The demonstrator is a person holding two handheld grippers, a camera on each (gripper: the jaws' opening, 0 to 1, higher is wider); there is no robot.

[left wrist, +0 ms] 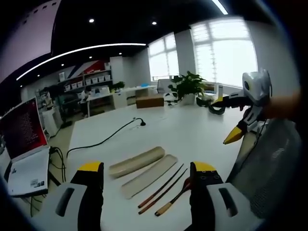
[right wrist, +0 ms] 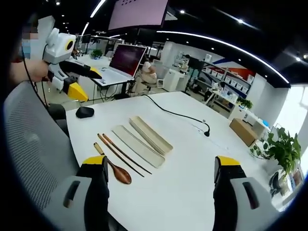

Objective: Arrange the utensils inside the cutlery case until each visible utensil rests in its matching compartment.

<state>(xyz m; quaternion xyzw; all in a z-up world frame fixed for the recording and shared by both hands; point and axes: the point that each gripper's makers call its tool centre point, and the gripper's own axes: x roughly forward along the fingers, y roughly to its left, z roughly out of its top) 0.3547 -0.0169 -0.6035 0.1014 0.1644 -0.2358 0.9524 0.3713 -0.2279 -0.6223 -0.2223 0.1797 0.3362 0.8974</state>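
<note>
**Nothing packed yet**

We held the left gripper (left wrist: 147, 175) and right gripper (right wrist: 160, 169) with jaws apart and empty above the white table (right wrist: 192, 144). The chopsticks (right wrist: 122, 153) and spoon (right wrist: 115, 168) lay beside the case lid (right wrist: 151, 134) and case tray (right wrist: 137, 146); all placing remained.

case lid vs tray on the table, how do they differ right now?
In the right gripper view, the lid lies farther from the chopsticks and spoon; the tray lies right beside the chopsticks. The lid looks raised and rounded; the tray looks flatter. Which is truly lid or base I cannot tell. Both are long, beige, lying side by side on the white table, with no utensils in them.
</note>
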